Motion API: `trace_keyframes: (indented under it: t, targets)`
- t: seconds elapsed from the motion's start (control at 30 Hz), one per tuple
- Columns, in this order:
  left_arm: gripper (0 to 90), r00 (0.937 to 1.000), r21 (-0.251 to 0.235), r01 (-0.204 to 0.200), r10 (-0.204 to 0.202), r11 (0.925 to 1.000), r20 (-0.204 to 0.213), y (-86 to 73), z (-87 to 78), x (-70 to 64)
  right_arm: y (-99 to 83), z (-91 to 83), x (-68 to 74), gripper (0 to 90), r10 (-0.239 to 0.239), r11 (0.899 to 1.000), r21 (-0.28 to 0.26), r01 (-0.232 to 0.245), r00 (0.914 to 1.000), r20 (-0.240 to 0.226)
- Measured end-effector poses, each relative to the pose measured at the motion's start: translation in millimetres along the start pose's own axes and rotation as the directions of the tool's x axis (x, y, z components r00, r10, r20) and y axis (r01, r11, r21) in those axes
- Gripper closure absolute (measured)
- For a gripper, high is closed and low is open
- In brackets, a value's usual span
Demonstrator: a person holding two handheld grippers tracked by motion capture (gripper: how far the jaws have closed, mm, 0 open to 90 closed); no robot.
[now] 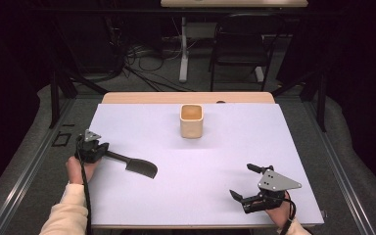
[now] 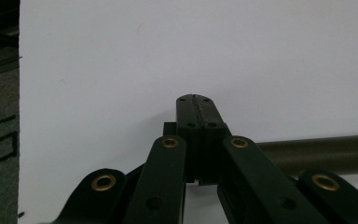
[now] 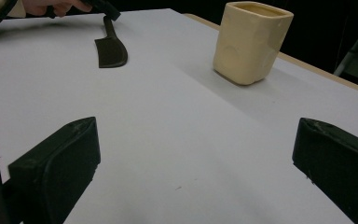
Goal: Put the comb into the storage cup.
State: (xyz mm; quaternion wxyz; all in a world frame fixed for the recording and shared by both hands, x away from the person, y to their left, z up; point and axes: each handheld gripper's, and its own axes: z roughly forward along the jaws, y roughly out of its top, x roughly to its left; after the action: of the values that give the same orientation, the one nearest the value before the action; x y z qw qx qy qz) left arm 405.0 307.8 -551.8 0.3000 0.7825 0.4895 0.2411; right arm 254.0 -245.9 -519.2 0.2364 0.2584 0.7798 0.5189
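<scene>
High view: left claw (image 1: 103,148) clamped on spatula (image 1: 136,165) handle, blade flat on desk (image 1: 200,171) — right claw (image 1: 245,183) wide open, holding nothing, well apart from cup (image 1: 191,120).

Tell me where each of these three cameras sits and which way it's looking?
High view: above the person's side, looking forward and down on the table; both forearms and hands show.
Left gripper view: rides the left gripper, looking down its shut jaws at the spatula handle.
Right gripper view: rides the right gripper, looking across the table between open jaws.
Shared: the high and right gripper views both show the spatula and the cream cup.
</scene>
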Motion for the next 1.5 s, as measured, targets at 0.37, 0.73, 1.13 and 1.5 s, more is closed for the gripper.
trace_keyframes:
  t: [0.37,0.73,1.13,1.5]
  targets:
    - [90.0,0.9997,0.064,-0.025,0.025,0.9976,0.006,-4.3,-2.2,1.2,-0.3,0.5,-0.6,0.5,0.001,1.000,0.002,-0.001,1.0000,0.004]
    - [90.0,0.9995,0.084,-0.033,0.032,0.9960,0.007,-5.5,-6.8,-3.1,-0.5,0.4,-0.6,0.5,0.000,1.000,0.005,0.000,1.0000,0.006]
    - [90.0,0.9988,0.096,-0.050,0.049,0.9941,0.006,-7.3,-12.5,-7.2,-0.9,0.4,-1.5,0.5,0.004,1.000,0.014,-0.004,1.0000,0.008]
    - [90.0,0.9981,0.118,-0.059,0.057,0.9912,0.021,-9.2,-17.0,-13.7,-0.9,0.6,-1.6,0.5,0.005,1.000,0.016,-0.005,1.0000,0.008]
